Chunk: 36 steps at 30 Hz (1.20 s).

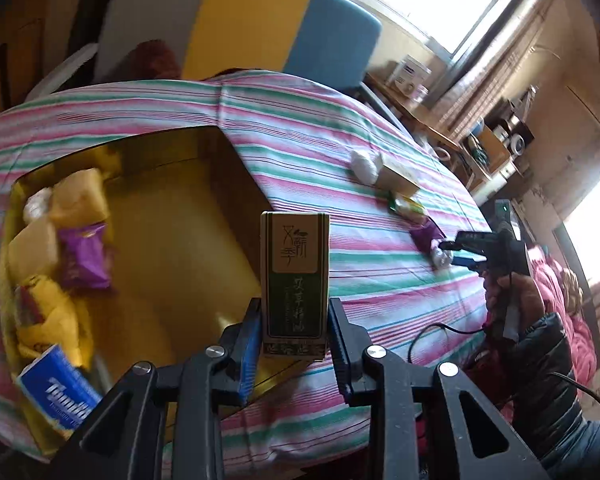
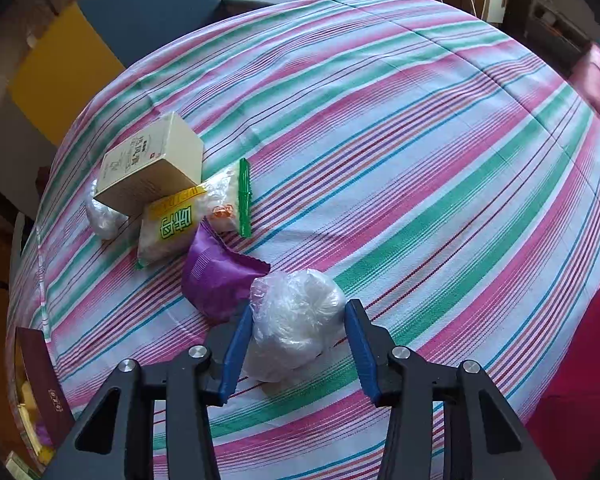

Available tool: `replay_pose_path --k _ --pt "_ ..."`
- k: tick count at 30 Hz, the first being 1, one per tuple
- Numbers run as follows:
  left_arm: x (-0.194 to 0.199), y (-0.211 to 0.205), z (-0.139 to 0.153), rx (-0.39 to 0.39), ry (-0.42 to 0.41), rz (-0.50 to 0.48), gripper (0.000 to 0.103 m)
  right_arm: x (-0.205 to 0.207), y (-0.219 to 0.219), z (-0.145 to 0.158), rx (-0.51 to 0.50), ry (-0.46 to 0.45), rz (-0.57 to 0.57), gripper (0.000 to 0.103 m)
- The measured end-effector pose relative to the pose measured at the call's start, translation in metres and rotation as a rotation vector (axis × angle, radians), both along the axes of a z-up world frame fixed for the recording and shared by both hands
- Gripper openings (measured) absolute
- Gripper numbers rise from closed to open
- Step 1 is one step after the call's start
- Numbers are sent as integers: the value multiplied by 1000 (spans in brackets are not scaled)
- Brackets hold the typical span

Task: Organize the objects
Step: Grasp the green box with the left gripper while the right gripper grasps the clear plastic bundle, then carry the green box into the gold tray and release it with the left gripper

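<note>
Two tongs work here. Left tongs (image 1: 294, 322) are clamped on an upright green cardboard box (image 1: 295, 280), long axis vertical, over the gold storage box (image 1: 188, 216). Right tongs (image 2: 296, 344), blades apart, straddle the crumpled clear plastic bundle (image 2: 296, 320) on the striped surface (image 2: 420, 152).

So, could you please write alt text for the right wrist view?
The right gripper straddles a white plastic-wrapped bundle on the striped tablecloth, jaws open. Beyond lie a purple packet, a snack bag and a cream box.
</note>
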State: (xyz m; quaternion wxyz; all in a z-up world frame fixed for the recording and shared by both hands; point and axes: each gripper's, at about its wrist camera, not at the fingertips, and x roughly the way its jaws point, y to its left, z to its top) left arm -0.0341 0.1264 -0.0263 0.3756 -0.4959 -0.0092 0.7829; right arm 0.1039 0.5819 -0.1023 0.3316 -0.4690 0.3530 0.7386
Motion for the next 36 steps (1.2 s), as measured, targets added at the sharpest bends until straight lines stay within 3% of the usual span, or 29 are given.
replay_pose_path --k 8,12,17,22,29,36 --pt "-17 -102 7 4 -27 272 31 -4 -1 1 10 -15 15 47" --pt "-24 -129 4 0 -47 359 31 -8 -4 1 18 -20 32 47" --pt "-31 -111 -13 -44 -102 302 31 -9 -5 1 18 -17 45 47" --pt "-42 -79 -39 -146 -167 249 31 -10 -7 2 18 -12 60 47" --pt "-54 -73 -66 -248 -224 297 31 -12 -9 2 22 -13 72 47" --pt "-60 -69 -80 -298 -241 318 31 -13 -11 3 28 -21 83 47"
